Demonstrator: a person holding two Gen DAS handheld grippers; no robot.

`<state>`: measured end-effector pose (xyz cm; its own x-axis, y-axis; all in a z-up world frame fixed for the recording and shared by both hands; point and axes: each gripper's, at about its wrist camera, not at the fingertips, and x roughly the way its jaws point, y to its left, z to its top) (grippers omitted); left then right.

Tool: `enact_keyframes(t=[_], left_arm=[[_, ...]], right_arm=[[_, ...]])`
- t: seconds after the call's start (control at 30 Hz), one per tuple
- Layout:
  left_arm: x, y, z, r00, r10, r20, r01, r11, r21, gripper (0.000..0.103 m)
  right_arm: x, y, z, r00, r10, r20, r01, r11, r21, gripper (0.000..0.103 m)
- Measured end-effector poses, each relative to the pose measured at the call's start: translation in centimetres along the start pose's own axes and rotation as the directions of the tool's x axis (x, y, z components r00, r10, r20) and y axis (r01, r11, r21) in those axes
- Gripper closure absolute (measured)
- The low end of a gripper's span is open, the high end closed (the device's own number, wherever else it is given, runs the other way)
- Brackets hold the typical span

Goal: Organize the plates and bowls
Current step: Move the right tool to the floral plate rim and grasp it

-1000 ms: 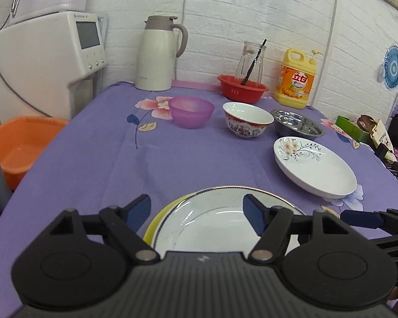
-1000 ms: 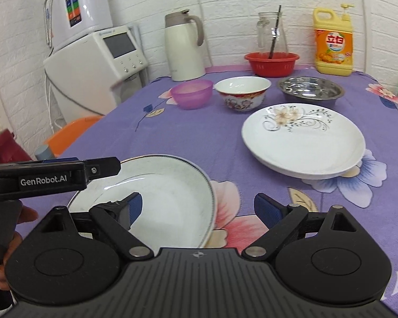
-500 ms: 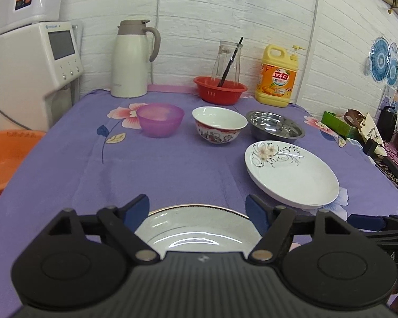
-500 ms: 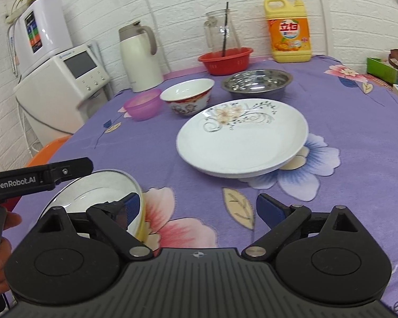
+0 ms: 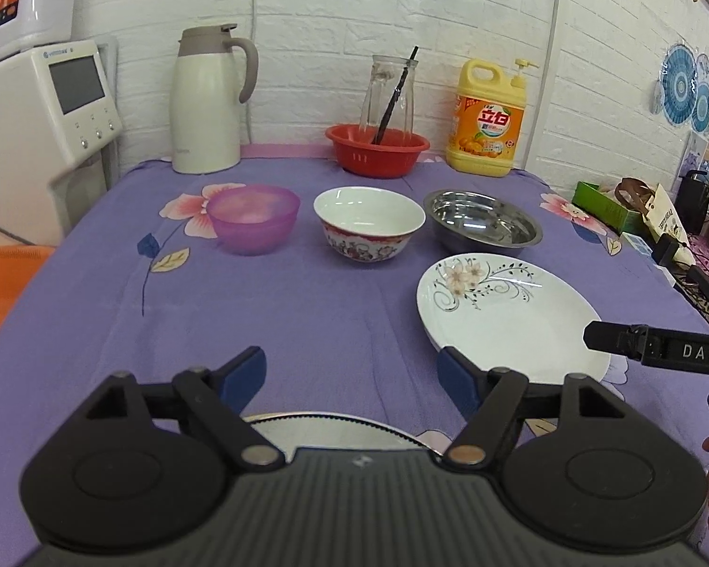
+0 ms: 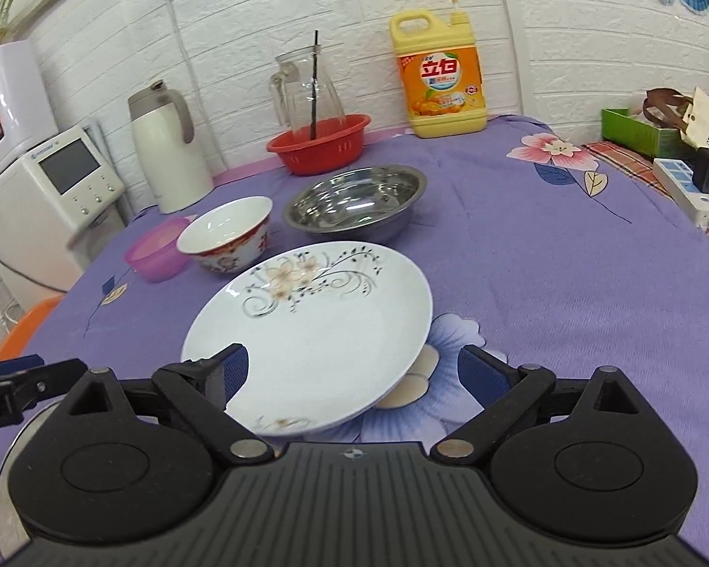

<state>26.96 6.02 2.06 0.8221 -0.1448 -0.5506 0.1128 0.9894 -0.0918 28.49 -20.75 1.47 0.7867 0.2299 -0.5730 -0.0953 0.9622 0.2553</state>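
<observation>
My left gripper [image 5: 352, 373] stands open over bare cloth at the frame's bottom. My right gripper [image 6: 354, 373] gapes open too, the flowered plate [image 6: 321, 321] at centre frame unclamped between its fingers.

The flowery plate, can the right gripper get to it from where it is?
Probably yes. The flowery plate lies flat just ahead of the right gripper, whose jaws stand open around its near rim. Nothing sits between them, and the steel bowl is behind it.

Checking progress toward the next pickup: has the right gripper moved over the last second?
Yes. The right gripper has swung right, away from the gold-rimmed plate, and now faces the near rim of the flowered plate.
</observation>
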Motion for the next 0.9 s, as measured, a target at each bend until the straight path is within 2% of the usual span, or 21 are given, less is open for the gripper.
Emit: enact_keyframes(t=[0.27,0.5,0.73,0.9], left_arm=[[2.2,-0.9,0.8,0.999,0.006,-0.035,-0.006,1.0,0.015,0.029],[3.5,-1.4,1.3,0.998,0.026,-0.06,-0.024,0.999,0.032,0.028],[7.5,-2.1,4.4,0.991,-0.076,-0.113,0.075,0.997,-0.02,0.028],[11.7,-4.2,4.8,0.981,-0.092,-0.172,0.095,0.995,0.008,0.028]], right_arm=[[2.0,-1.3,0.7,1.0,0.012,-0.012,-0.011,1.0,0.019,0.0],[3.5,-2.5,1.3,0.999,0.02,0.027,-0.022,0.999,0.048,0.0],[4.5,-3.1,0.9,0.999,0.032,-0.001,-0.032,0.997,0.077,0.0],[4.9,-2.7,0.7,1.0,0.016,-0.023,-0.015,0.999,0.044,0.0]])
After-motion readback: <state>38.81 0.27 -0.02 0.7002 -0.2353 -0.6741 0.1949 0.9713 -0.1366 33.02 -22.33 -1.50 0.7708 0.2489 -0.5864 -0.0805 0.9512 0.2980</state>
